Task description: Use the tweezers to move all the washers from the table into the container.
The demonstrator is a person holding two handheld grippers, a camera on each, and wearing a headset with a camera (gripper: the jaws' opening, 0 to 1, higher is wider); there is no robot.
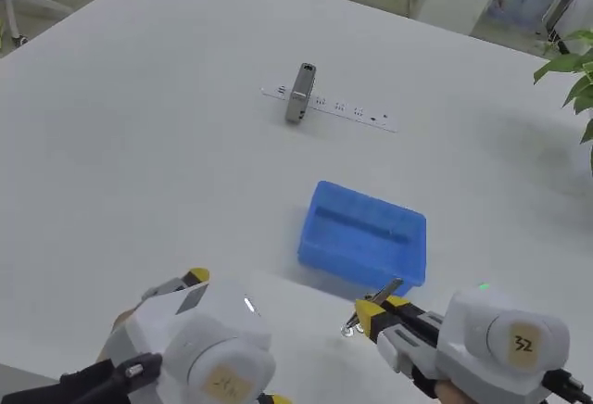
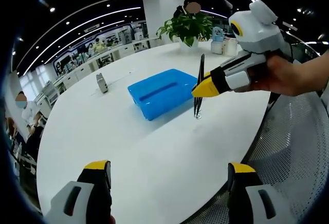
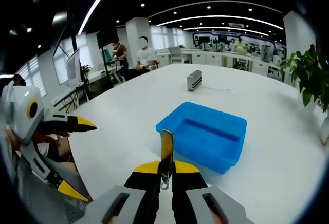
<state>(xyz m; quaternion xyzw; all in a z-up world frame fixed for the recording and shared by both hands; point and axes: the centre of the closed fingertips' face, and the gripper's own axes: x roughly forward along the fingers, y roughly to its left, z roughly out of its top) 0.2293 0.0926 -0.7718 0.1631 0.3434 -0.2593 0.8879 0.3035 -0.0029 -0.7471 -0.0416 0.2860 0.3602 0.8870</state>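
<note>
**Tweezers down on a washer beside the container**

Finds one small washer (image 1: pixel 347 330) flat on the white tabletop (image 1: pixel 139 145), just off the near wall of the blue container (image 1: pixel 361 270), at about 6 o'clock from it in the head view. Cannot tell whether other washers lie elsewhere, nor whether any sit inside the container.

Shows the tweezers (image 2: pixel 199 85) standing nearly upright in the left gripper view, tips down at the washer. Touching it or just short of it: too small to tell. Carries them in the right gripper (image 2: pixel 201 91), jaws closed on the tweezer arms. Leaves the left gripper (image 2: pixel 168 166) at 9 o'clock of the right one, jaws spread wide and holding nothing, low over the tabletop's near edge.

Risks flicking the washer away, by this reading, if the tips close off-centre on a thin ring lying on so smooth a top. Risks dropping it short of the container should the squeeze slacken on the lift, or should the tips clip the near wall. Could also shove the container toward 12 o'clock if the tweezers strike it. Calls for a steady squeeze and a clear rise before crossing the rim.
</note>
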